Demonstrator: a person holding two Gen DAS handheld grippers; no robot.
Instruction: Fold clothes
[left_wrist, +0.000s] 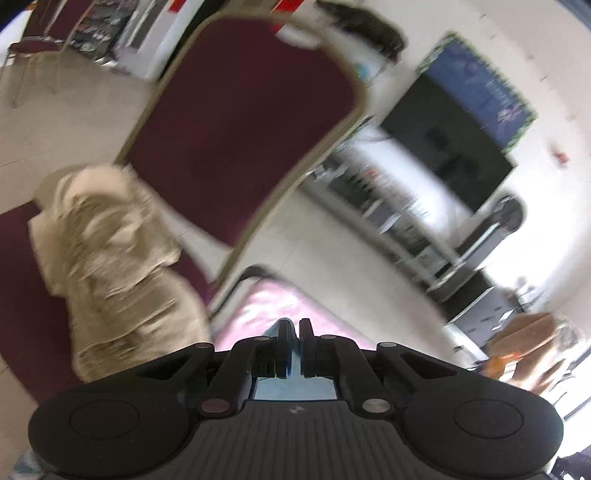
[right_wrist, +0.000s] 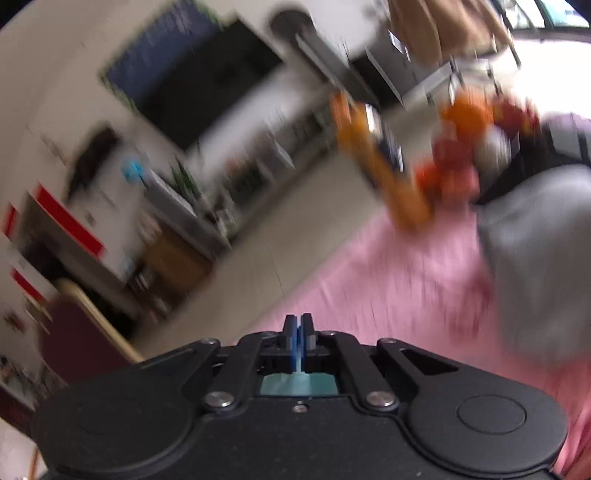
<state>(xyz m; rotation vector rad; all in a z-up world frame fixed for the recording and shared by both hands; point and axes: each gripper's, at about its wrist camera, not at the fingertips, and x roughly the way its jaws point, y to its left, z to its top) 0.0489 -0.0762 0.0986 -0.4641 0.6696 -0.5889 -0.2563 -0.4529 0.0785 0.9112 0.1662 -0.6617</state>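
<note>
Both views are blurred by motion. In the left wrist view a crumpled beige garment (left_wrist: 110, 266) lies on the seat of a maroon chair (left_wrist: 236, 125), to the left of my left gripper (left_wrist: 294, 328), whose fingers stand almost together with nothing visible between them. A corner of the pink-covered table (left_wrist: 273, 306) lies just ahead of it. In the right wrist view my right gripper (right_wrist: 297, 325) is shut and empty above the pink cloth (right_wrist: 388, 280). A grey garment (right_wrist: 535, 258) lies on the pink cloth to the right of it.
A pile of orange and red toys (right_wrist: 450, 155) sits at the far end of the pink table. A dark screen (left_wrist: 450, 144) and shelves stand by the wall. A second maroon chair (right_wrist: 81, 343) is at the left. Pale tiled floor lies between.
</note>
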